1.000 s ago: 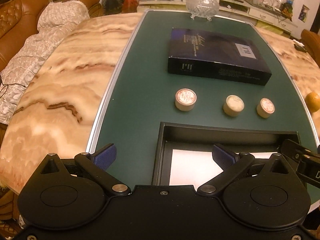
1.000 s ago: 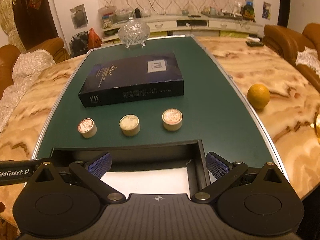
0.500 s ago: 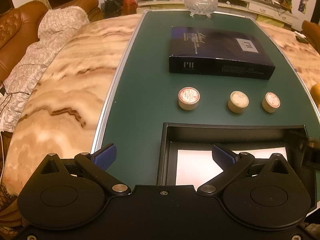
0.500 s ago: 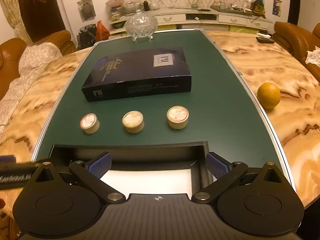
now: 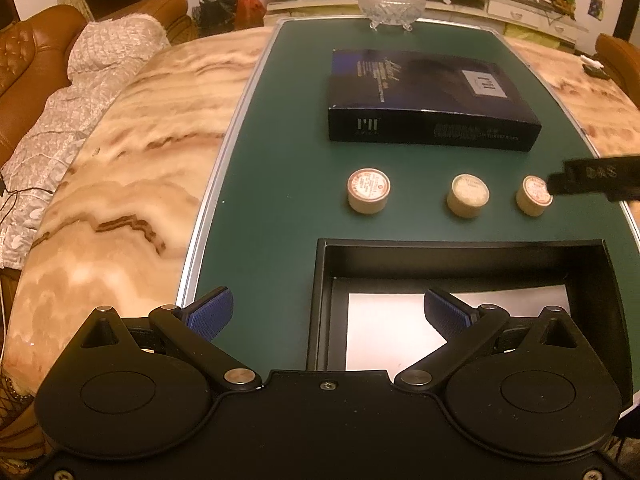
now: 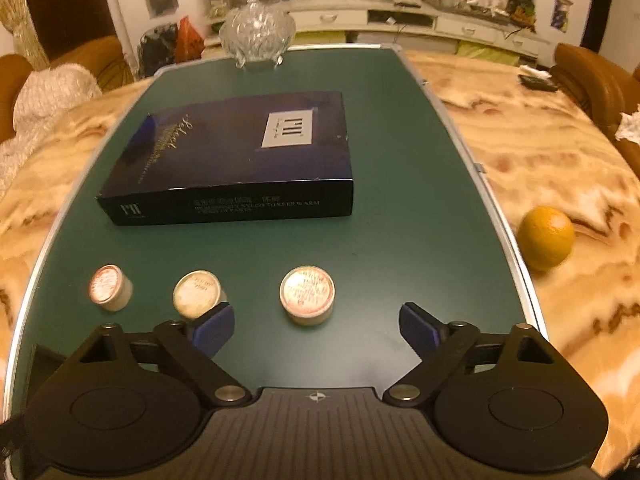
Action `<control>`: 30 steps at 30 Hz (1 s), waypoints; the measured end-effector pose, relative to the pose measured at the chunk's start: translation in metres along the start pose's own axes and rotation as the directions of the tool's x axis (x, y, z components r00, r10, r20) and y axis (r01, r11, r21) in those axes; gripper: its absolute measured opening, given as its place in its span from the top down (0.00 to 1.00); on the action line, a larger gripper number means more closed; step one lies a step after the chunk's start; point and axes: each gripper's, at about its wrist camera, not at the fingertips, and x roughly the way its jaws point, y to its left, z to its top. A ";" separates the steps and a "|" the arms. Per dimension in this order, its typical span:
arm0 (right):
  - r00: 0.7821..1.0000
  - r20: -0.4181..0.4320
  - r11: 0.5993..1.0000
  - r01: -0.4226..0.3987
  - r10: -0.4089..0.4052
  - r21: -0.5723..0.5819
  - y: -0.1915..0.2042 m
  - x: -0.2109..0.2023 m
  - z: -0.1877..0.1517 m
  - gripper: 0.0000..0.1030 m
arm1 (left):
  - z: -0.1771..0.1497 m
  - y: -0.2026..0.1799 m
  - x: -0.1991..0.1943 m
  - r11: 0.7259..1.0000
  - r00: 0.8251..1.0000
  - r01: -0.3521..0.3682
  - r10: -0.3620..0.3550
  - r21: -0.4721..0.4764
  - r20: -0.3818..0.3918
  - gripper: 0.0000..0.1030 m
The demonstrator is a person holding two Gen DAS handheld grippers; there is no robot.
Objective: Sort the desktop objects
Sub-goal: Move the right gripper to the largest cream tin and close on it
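Three round lidded tins (image 6: 307, 295) now sit lower in the right wrist frame; the black tray (image 5: 464, 258) has seemingly left it. Both the right gripper (image 6: 316, 326) and left gripper (image 5: 326, 314) are spread, empty.

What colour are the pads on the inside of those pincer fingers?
Blue, with a fine dotted texture; the pads show best in the left wrist view.

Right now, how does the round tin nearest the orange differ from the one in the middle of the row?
The tin nearest the orange is wider, with a pinkish-red printed lid; the middle tin is smaller, with a pale cream lid. The first sits in the open gap ahead of the right gripper; the middle one is partly hidden behind one of its fingers. Both stand upright on the green mat.
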 end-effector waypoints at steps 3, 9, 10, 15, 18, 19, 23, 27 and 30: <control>1.000 -0.030 1.000 0.008 -0.008 -0.027 0.003 0.020 0.006 0.21 | 0.000 0.000 0.001 1.000 1.000 -0.002 0.002 0.003 -0.005 0.00; 0.997 -0.081 1.000 -0.001 -0.001 -0.022 0.006 0.047 0.010 0.29 | 0.000 0.003 0.002 1.000 1.000 -0.010 0.010 0.003 -0.005 0.00; 0.996 -0.085 1.000 -0.006 0.004 -0.019 0.006 0.050 0.010 0.30 | 0.000 0.003 0.002 1.000 1.000 -0.012 0.012 0.003 -0.005 0.00; 0.995 -0.102 1.000 -0.022 0.019 -0.021 0.010 0.058 0.011 0.41 | 0.000 0.004 0.004 1.000 1.000 -0.017 0.017 0.002 -0.012 0.00; 0.994 -0.110 1.000 -0.024 0.022 -0.015 0.011 0.061 0.013 0.50 | -0.001 0.004 0.004 1.000 1.000 -0.017 0.017 0.006 -0.012 0.00; 0.994 -0.111 1.000 -0.022 0.021 -0.014 0.011 0.062 0.014 0.52 | -0.001 0.004 0.004 1.000 1.000 -0.017 0.017 0.007 -0.013 0.00; 0.993 -0.114 1.000 -0.025 0.025 -0.002 0.009 0.063 0.016 0.56 | -0.002 0.005 0.005 1.000 1.000 -0.016 0.016 0.006 -0.016 0.00; 0.993 -0.116 1.000 -0.026 0.026 0.003 0.008 0.061 0.015 0.56 | -0.002 0.006 0.005 1.000 1.000 -0.015 0.015 0.002 -0.018 0.00; 0.994 -0.104 0.999 -0.031 0.031 0.007 0.008 0.053 0.013 0.56 | -0.003 0.007 0.003 1.000 1.000 -0.012 0.012 0.001 -0.015 0.00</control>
